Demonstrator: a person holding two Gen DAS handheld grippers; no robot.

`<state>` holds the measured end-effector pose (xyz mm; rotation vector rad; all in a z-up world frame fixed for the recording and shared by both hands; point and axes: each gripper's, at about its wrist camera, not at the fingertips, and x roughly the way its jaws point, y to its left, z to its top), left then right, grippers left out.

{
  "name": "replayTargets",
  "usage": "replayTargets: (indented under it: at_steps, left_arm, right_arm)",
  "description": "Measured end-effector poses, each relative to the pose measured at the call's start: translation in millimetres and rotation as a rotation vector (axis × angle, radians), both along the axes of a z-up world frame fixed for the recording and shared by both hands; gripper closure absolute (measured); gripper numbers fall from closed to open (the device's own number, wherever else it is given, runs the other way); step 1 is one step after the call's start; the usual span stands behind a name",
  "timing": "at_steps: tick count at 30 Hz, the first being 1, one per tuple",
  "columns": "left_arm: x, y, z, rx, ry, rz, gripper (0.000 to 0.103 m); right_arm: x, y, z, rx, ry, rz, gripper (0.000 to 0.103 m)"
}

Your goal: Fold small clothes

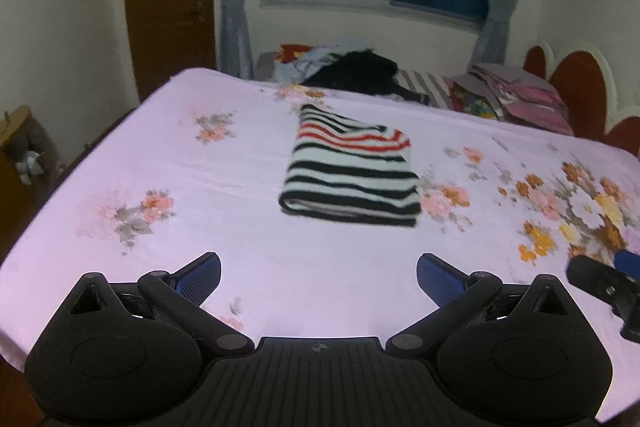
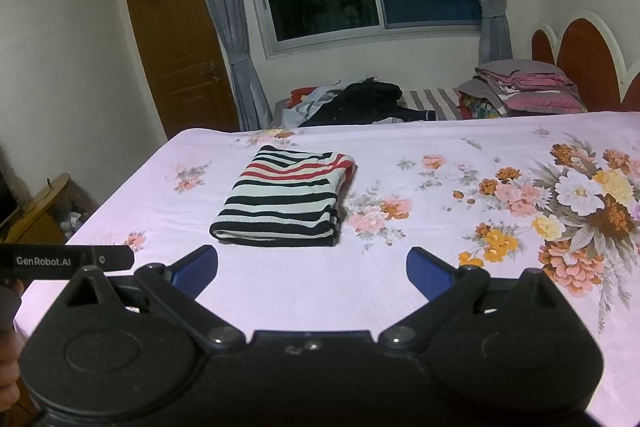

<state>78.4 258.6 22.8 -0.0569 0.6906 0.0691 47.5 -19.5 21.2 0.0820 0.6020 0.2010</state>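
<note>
Left hand-held gripper: black body, two blue-padded fingers spread wide apart, nothing between them; held level, pointing forward. Its black housing, lettered "GenRobot.AI", also shows at the left edge of the right wrist view.

Right hand-held gripper: same build, blue-padded fingers spread wide, nothing held; level, pointing forward, just beside the left unit. Its fingertip shows at the right edge of the left wrist view.

Person's hand: a sliver visible at the left edge of the right wrist view; its grip cannot be made out.
</note>
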Motion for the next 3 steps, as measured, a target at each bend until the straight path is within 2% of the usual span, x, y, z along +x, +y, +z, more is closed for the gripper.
replayTargets:
  at_steps: [3]
  left_arm:
    - [17, 5, -10, -0.002, 0.007, -0.012, 0.000]
  right_arm:
    - [5, -3, -7, -0.004, 0.015, -0.018, 0.002]
